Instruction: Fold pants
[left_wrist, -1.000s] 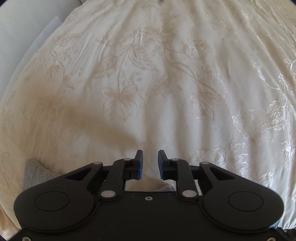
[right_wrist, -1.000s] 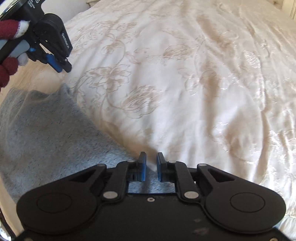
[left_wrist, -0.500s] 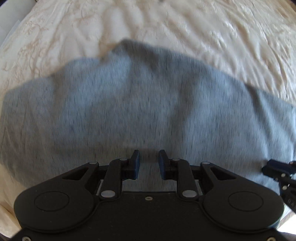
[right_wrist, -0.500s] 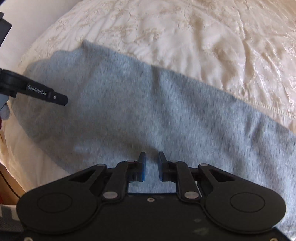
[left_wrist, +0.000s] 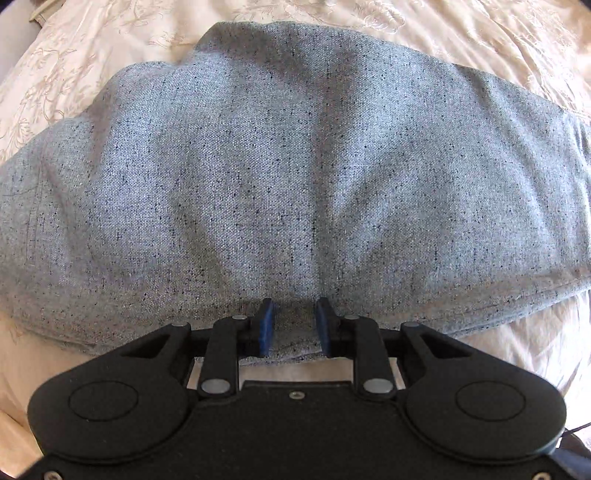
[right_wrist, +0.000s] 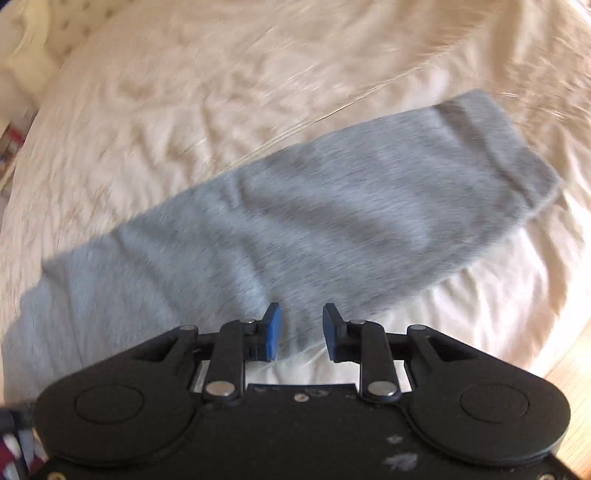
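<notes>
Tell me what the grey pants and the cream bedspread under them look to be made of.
Grey pants: probably a soft cotton-blend knit, matte; a fine weave with dark flecks shows, and it drapes in loose folds. The cuff has a stitched hem.

Cream bedspread: likely a satin-like jacquard or embroidered fabric; it shines in the light and carries a raised floral pattern. The exact fibre cannot be told.

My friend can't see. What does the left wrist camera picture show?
Grey pants lie spread over a cream flowered bedspread, filling most of the picture. At the bottom, the left gripper points down at their near edge, its blue-padded fingers apart with fabric between them.
</notes>
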